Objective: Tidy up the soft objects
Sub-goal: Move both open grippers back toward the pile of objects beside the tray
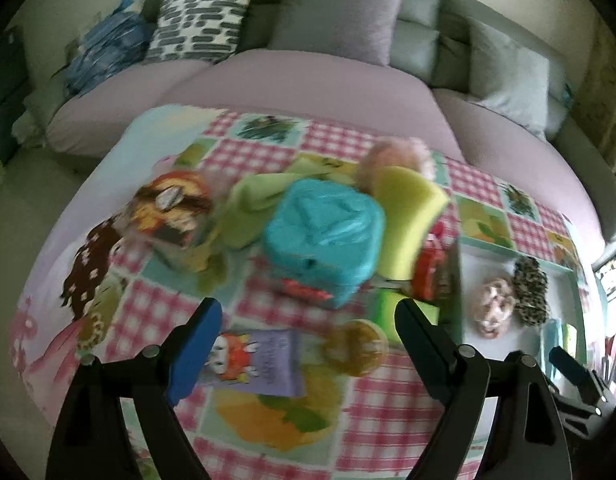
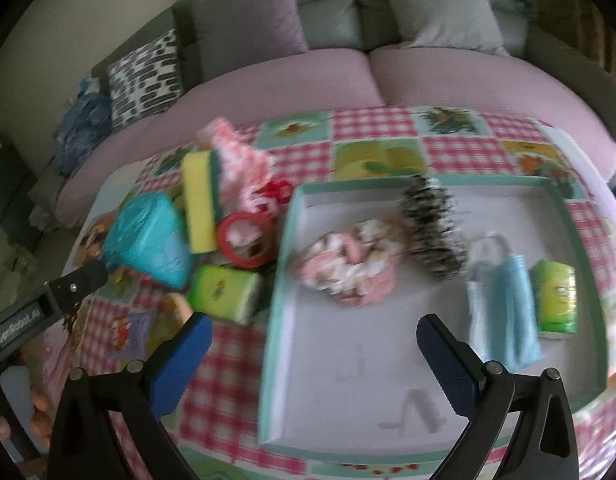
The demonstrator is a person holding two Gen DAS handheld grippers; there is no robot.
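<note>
My left gripper [image 1: 308, 352] is open with nothing between its pads. It hovers over a purple packet [image 1: 264, 364] and a round yellow item [image 1: 357, 346]. Beyond it lie a teal bag [image 1: 323, 236], a yellow sponge [image 1: 403, 220], a green cloth [image 1: 260, 204] and a pink fluffy piece [image 1: 395, 156]. My right gripper [image 2: 315, 360] is open and empty above the teal-rimmed tray [image 2: 284, 280]. In the tray lie a pink scrunchie [image 2: 347, 272], a spotted scrunchie [image 2: 431, 232], a light blue cloth [image 2: 503, 312] and a green pack [image 2: 557, 300].
Left of the tray sit a red tape roll [image 2: 246, 240] and a green tissue pack [image 2: 224, 292]. A checked cloth [image 2: 228, 360] covers the surface. A sofa with cushions [image 1: 335, 12] stands behind. A hand [image 2: 36, 408] shows at the lower left.
</note>
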